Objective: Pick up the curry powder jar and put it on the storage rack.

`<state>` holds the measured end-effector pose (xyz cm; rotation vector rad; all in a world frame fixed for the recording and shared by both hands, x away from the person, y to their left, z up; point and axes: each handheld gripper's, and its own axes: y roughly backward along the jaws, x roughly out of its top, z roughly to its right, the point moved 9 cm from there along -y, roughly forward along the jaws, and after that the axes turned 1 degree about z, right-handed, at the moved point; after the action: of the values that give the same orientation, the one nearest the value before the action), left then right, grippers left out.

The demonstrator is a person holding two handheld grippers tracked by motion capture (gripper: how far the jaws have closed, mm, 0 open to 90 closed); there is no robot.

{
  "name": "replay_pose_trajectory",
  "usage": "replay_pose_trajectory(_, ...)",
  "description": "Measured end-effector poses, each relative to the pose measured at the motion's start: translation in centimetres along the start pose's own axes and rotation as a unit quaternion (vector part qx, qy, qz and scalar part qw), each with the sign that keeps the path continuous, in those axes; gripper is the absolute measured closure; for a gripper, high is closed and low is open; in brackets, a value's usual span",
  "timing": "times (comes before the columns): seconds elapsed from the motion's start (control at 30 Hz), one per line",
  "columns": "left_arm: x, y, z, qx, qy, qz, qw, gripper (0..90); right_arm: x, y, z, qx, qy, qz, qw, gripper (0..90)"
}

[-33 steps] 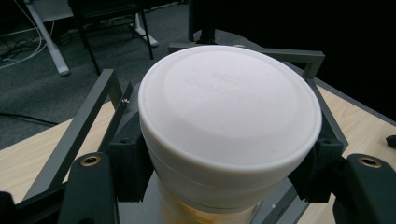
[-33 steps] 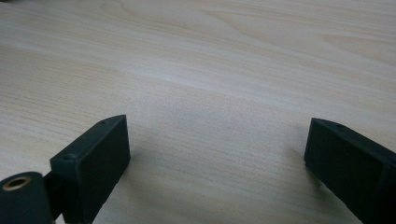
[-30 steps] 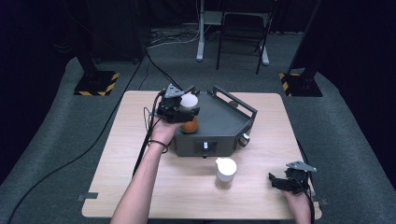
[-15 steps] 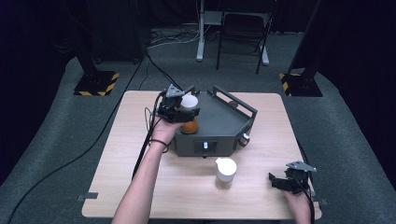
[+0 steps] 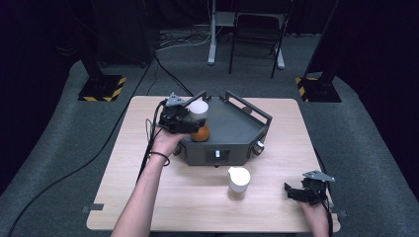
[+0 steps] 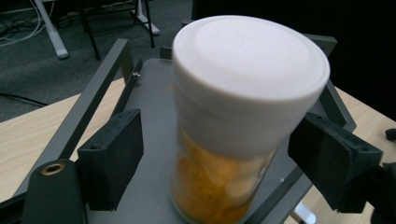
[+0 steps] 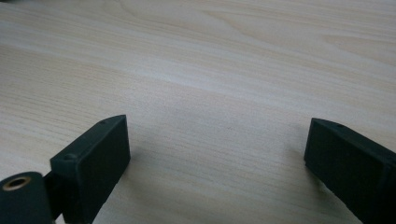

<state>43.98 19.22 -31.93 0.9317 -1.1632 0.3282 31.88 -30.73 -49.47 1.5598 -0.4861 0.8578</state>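
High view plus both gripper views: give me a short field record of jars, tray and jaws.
tray: grey tray on the wooden table
jar 1: white-lidded jar, orange contents, standing on the tray
jar 2: second jar on the table, in front of the tray
left gripper: jaws have just been opening; jar 1 between them, gaps both sides
right gripper: jaws open over bare table, near right front corner

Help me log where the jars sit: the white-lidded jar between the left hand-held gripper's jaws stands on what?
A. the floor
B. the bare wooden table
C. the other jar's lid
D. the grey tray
D: the white-lidded jar stands on the grey tray, the left hand-held gripper's pads apart from its sides.
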Motion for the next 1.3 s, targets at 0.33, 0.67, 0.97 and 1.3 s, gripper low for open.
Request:
replay_pose_trajectory(0.33,-1.6,1.8,-0.2,0.009,-0.015,-0.002,0.9998,16.2,0.0,0.0,0.0,0.0,0.0,0.0,1.0,5.7)
replay_pose_trajectory(0.67,-4.7,3.4,-1.0,0.023,-0.013,0.003,0.9997,14.4,0.0,0.0,0.0,0.0,0.0,0.0,1.0,5.7)
replay_pose_trajectory(0.97,-8.1,4.9,-2.2,0.036,0.001,0.005,0.9993,14.4,0.0,0.0,0.0,0.0,0.0,0.0,1.0,5.7)
replay_pose_trajectory(1.3,-11.1,5.5,-3.1,0.043,0.022,0.0,0.9988,14.9,0.0,0.0,0.0,0.0,0.0,0.0,1.0,5.7)
